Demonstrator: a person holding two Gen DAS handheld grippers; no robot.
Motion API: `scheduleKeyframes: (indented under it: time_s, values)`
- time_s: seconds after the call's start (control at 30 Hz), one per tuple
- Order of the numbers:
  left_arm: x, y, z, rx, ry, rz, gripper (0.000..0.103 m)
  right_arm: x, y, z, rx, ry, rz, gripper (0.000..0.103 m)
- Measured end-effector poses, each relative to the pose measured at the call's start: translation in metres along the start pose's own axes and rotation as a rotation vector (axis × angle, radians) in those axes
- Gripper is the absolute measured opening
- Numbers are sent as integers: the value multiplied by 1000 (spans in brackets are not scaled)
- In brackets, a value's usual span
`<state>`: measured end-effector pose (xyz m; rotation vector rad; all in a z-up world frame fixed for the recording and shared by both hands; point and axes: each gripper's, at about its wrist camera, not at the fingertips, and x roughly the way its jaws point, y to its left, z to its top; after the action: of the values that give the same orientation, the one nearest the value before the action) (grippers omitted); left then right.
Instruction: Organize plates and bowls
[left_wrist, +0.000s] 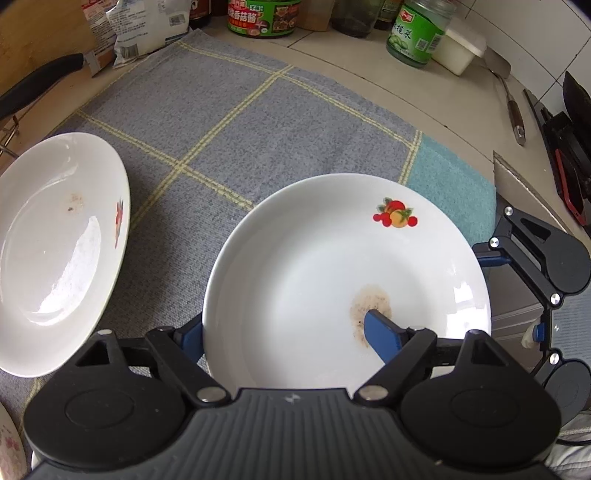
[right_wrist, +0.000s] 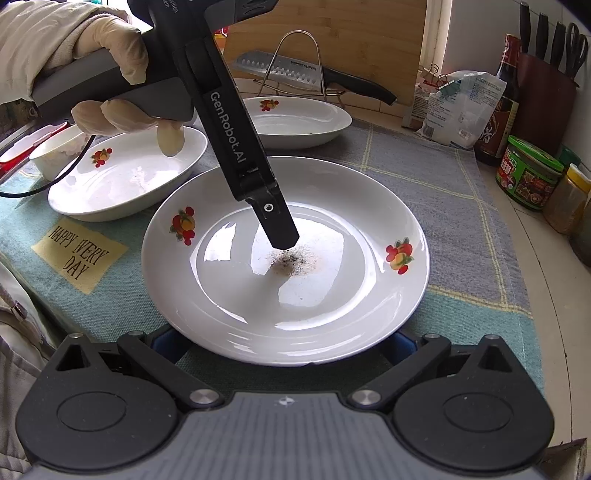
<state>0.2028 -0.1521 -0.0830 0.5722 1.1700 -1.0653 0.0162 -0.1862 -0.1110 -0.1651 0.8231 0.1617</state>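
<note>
A white plate with fruit prints and a brown stain (left_wrist: 347, 280) (right_wrist: 284, 258) lies on the grey checked cloth (left_wrist: 229, 122). My left gripper (left_wrist: 291, 332) straddles its near rim, one blue finger (left_wrist: 382, 341) inside on the stain, the other (left_wrist: 192, 338) outside and under the rim; whether it clamps is unclear. In the right wrist view its finger (right_wrist: 280, 229) points into the plate. My right gripper (right_wrist: 284, 343) is open, its blue fingers either side of the plate's near rim. A second plate (left_wrist: 55, 251) (right_wrist: 129, 177) lies to the left, a third (right_wrist: 299, 120) behind.
Jars (left_wrist: 417, 33), a green-lidded tub (left_wrist: 262, 18), packets (left_wrist: 147, 26), a knife on a rack (right_wrist: 306, 72), a soy bottle (right_wrist: 498, 107) and a knife block (right_wrist: 546, 81) line the counter's back. A small white bowl (right_wrist: 55, 151) stands at far left.
</note>
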Motion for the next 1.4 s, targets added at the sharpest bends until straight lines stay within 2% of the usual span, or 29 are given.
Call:
scheduleKeyframes:
  time_s: [0.57,1.07,1.4]
  values:
    - [-8,-4,13,-1,-60,16,85,-5,-14,10,-17,-9,-32,103]
    - [1,4,66,-2,-115,52,85,5,-62,30,-59,-28,-63,103]
    - [22,12,95,-15,-120,72,85,22,-95,37,-54,-17,-50,103]
